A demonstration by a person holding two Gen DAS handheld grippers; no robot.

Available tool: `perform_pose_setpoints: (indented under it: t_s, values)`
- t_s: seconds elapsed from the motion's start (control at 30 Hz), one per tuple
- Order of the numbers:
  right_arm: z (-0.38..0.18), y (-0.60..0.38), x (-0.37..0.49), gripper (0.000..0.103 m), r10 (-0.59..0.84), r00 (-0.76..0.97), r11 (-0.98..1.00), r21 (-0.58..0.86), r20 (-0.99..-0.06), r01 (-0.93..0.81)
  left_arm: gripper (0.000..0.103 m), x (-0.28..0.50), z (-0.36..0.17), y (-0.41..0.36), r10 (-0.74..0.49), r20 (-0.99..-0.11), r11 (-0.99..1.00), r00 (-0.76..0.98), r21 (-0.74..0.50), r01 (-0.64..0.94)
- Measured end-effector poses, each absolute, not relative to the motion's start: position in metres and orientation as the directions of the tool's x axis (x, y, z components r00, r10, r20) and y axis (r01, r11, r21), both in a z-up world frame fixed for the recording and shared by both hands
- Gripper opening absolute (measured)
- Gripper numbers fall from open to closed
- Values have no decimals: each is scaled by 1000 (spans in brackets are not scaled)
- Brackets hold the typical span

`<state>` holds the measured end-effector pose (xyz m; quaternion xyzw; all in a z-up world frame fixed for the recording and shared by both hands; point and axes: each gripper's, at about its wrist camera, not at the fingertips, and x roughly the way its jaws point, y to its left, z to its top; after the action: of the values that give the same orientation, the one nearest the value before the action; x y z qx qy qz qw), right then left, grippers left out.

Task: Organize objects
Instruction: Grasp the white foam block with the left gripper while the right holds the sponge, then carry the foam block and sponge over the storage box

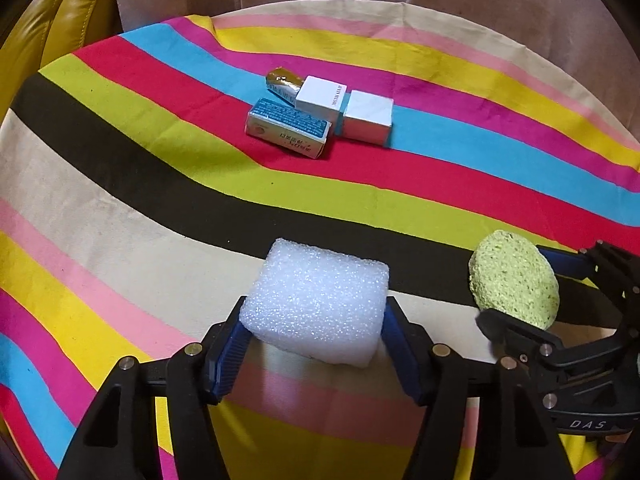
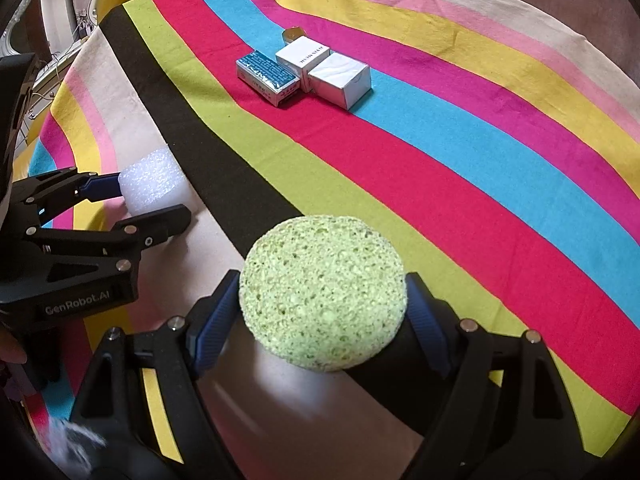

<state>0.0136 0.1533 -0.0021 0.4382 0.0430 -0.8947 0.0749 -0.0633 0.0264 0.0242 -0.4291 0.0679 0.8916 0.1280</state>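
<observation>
A white foam block [image 1: 320,280] sits between the blue pads of my left gripper [image 1: 316,308], which press on its two sides. In the right wrist view the same foam block [image 2: 154,180] shows in the left gripper [image 2: 154,200] at the left edge. A round green sponge [image 2: 324,292] is clamped edge to edge in my right gripper [image 2: 323,280], a little above the cloth. In the left wrist view the sponge [image 1: 514,278] and right gripper [image 1: 516,280] appear at the right.
A striped cloth [image 1: 120,160] covers the round table. Near its far side lie a blue-and-white box [image 1: 288,128], two white boxes [image 1: 320,98] [image 1: 368,118] and a gold-wrapped item [image 1: 282,80], close together. A yellow leather seat [image 1: 60,20] stands beyond the left edge.
</observation>
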Motion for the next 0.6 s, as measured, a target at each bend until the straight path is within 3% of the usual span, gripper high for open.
perform_pose_setpoints:
  t_s: [0.4, 0.6]
  values:
    - [-1, 158, 13, 82, -75, -607, -989, -17, -791, 145, 64, -69, 25, 23, 159, -782, -966, -602, 4, -259]
    - [4, 160, 34, 82, -8, -587, -1000, -2, -809, 15, 63, -62, 27, 19, 131, -795, -972, -593, 14, -233]
